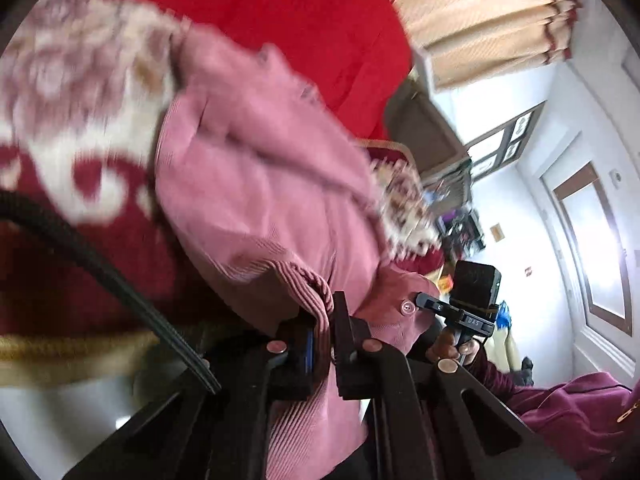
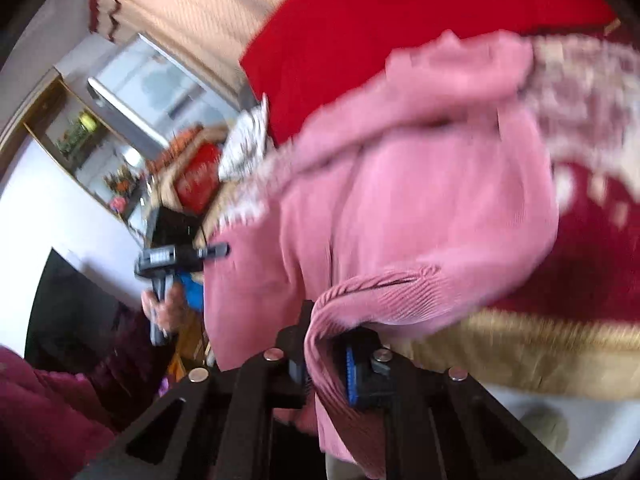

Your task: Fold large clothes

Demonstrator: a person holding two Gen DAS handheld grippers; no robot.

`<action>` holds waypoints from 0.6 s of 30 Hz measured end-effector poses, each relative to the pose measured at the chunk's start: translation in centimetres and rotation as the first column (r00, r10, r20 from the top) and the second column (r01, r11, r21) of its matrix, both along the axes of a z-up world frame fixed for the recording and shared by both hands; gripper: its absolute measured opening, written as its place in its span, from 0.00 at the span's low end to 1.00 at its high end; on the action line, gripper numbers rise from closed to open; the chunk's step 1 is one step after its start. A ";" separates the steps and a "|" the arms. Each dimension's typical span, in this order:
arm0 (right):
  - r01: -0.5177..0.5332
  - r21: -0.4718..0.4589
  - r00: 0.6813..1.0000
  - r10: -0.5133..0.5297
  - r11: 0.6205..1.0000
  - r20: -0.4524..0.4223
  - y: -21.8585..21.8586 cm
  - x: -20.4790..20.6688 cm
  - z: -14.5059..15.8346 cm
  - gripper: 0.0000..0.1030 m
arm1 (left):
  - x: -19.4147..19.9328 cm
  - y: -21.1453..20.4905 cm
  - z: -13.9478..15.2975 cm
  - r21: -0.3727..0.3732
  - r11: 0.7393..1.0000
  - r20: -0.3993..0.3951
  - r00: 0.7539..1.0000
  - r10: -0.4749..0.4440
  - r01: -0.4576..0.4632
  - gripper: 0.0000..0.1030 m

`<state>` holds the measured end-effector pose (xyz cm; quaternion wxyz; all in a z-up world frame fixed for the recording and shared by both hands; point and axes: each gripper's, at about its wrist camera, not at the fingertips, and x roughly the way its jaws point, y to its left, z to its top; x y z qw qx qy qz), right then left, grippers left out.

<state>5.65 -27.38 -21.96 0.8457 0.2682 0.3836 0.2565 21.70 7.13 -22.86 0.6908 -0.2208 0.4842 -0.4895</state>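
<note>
A pink ribbed knit garment (image 1: 256, 184) lies bunched over a red, cream and gold patterned blanket (image 1: 72, 208). My left gripper (image 1: 322, 332) is shut on its ribbed hem, which hangs down between the two fingers. In the right wrist view the same pink garment (image 2: 420, 200) fills the middle, and my right gripper (image 2: 324, 356) is shut on another stretch of the ribbed hem. Each view shows the other gripper at the garment's far edge: the right gripper (image 1: 430, 303) beside a pink button (image 1: 407, 307), the left gripper (image 2: 222, 251) held by a hand (image 2: 168, 312).
A plain red cloth (image 1: 304, 24) lies behind the garment. Beige curtains (image 1: 492, 16) hang beyond it. A black cable (image 1: 100, 268) crosses the blanket at the left. A shelf with clutter (image 2: 100, 148) stands against the white wall. A maroon sleeve (image 2: 52, 404) fills the near corner.
</note>
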 end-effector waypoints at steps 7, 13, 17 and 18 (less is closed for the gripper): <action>0.168 0.128 0.969 -0.188 0.977 0.158 -5.6 5.0 6.3 0.08 | 4.9 -0.1 4.1 -0.011 0.999 0.004 0.999 0.048 -0.048 0.08; 0.209 0.136 0.973 -0.221 0.968 0.075 -9.2 10.0 7.5 0.08 | 7.5 -2.9 3.8 0.087 0.996 -0.003 1.000 0.005 -0.005 0.08; 0.165 0.120 0.986 -0.163 0.979 -0.029 -9.4 7.9 5.0 0.10 | 6.1 -1.9 2.3 0.089 0.996 -0.016 1.000 -0.013 0.014 0.08; 0.170 0.131 0.985 -0.164 0.977 -0.056 -9.5 6.6 3.9 0.10 | 5.6 -1.8 1.9 0.094 0.995 -0.021 1.000 -0.016 0.017 0.08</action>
